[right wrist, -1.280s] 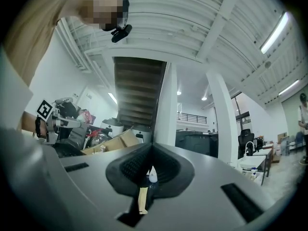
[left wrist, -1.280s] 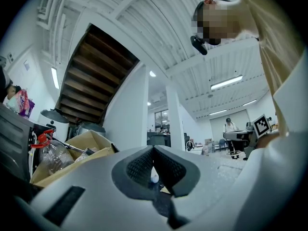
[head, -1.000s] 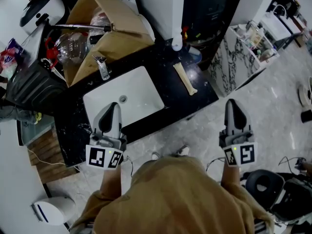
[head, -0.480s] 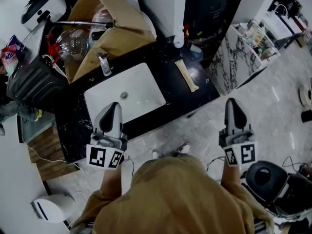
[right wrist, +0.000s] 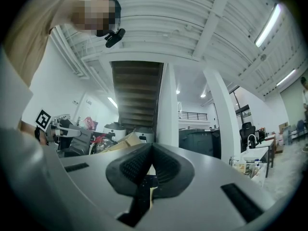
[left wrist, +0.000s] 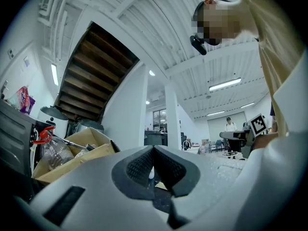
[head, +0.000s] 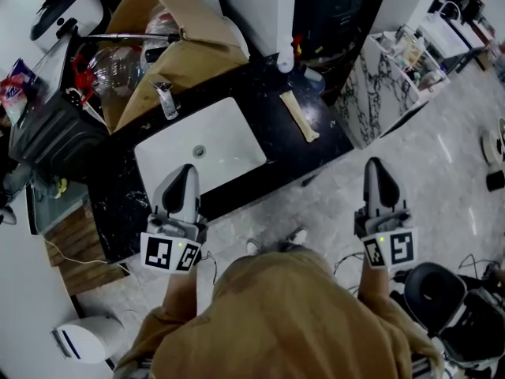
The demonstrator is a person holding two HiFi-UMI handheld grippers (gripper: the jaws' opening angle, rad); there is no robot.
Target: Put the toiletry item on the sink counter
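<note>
Left gripper [head: 186, 176] and right gripper [head: 374, 170] hang with jaws together, empty; reaching closed could knock the tan item [head: 300, 117] off the counter's [head: 282, 152] right edge.

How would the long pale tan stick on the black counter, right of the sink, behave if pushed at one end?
The long pale tan stick looks thin and flat, so it would probably slide or pivot on the glossy black counter rather than roll. It seems light for its length. Lying flat, it may be hard to pinch.
</note>
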